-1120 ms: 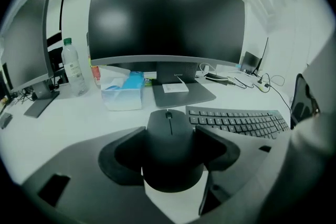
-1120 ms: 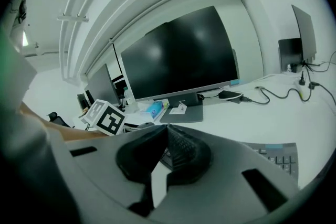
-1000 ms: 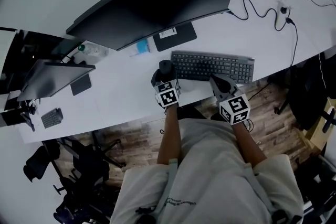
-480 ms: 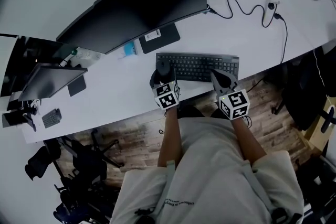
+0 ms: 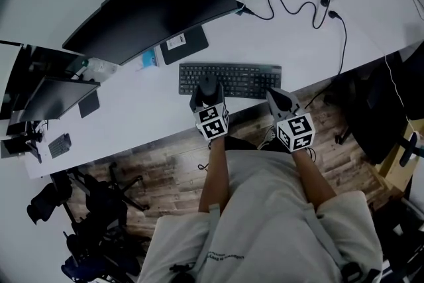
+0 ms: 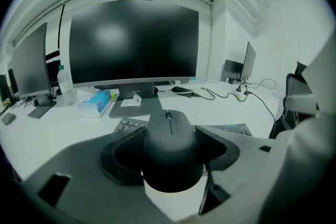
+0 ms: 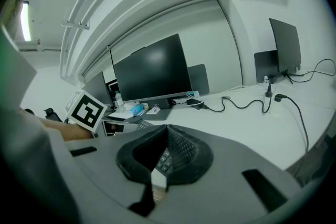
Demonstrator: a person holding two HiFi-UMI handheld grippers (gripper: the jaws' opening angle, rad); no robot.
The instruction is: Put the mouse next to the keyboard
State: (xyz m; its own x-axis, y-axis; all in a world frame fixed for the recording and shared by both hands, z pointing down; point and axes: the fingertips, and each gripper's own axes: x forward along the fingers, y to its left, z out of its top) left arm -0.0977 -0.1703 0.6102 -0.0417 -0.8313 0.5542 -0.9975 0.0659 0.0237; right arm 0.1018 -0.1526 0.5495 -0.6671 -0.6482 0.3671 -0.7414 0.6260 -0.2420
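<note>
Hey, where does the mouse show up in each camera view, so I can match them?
Head view: the mouse is at centre, in the left gripper, over the keyboard's left end.
Left gripper view: the mouse is at lower centre, clamped between the jaws.
Right gripper view: not in it; only the left gripper's marker cube shows at left.
Shared landmark: the big monitor.

Bare desk point(image 5: 136, 119) lies left of the keyboard point(image 5: 228, 79); the monitor base point(image 5: 184, 47) blocks behind.

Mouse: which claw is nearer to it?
Left. The left claw is clamped on the mouse; the right claw, shut, empty, is by the right end of the keyboard.
</note>
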